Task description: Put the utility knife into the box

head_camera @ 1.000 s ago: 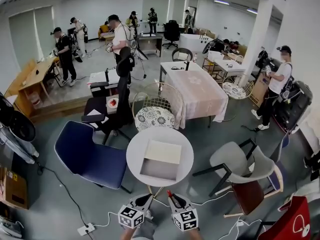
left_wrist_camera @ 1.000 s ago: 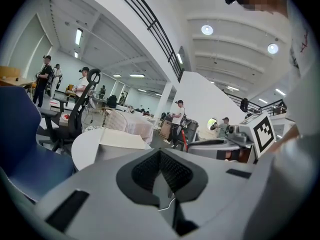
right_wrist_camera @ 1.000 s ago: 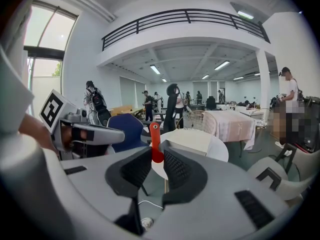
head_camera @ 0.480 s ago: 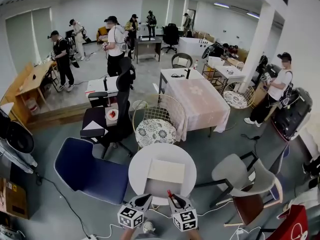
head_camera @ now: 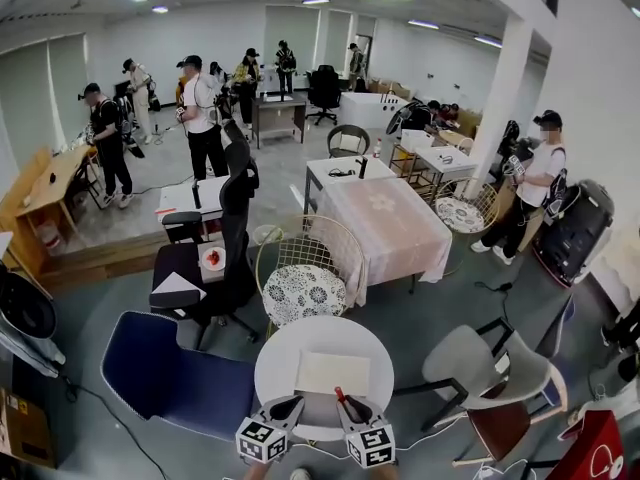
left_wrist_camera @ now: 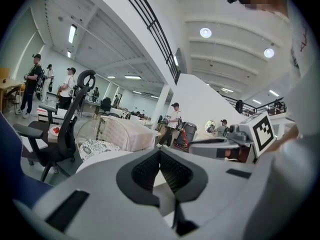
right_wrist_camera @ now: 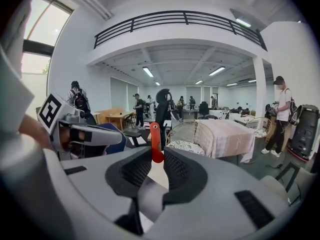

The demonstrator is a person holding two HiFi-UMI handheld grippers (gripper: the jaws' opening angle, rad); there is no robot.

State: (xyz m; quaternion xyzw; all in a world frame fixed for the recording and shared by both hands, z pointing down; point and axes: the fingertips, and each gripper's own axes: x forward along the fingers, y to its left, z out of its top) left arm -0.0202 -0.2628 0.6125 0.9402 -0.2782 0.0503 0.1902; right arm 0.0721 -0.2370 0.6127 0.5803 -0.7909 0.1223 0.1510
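A shallow open box (head_camera: pixel 332 373) lies on the round white table (head_camera: pixel 275 363). Both grippers hang over the table's near edge, side by side. My right gripper (head_camera: pixel 350 408) is shut on a red utility knife (head_camera: pixel 340 395). The knife stands upright between the pads and pokes up past the jaw tips, just short of the box. In the right gripper view the red handle (right_wrist_camera: pixel 155 143) rises from the right gripper (right_wrist_camera: pixel 156 156). My left gripper (head_camera: pixel 285 408) is shut with nothing in it. In its own view the left gripper (left_wrist_camera: pixel 160 154) shows its pads meeting at the tip.
A blue chair (head_camera: pixel 160 373) stands left of the table and a grey chair (head_camera: pixel 480 363) right of it. Behind the table are a wire chair with a patterned cushion (head_camera: pixel 305 288) and a cloth-covered table (head_camera: pixel 385 218). Several people stand farther back.
The round table and box have come closer: the grippers now reach over its near edge instead of hanging in front of it. The knife stays gripped. People in the background have walked.
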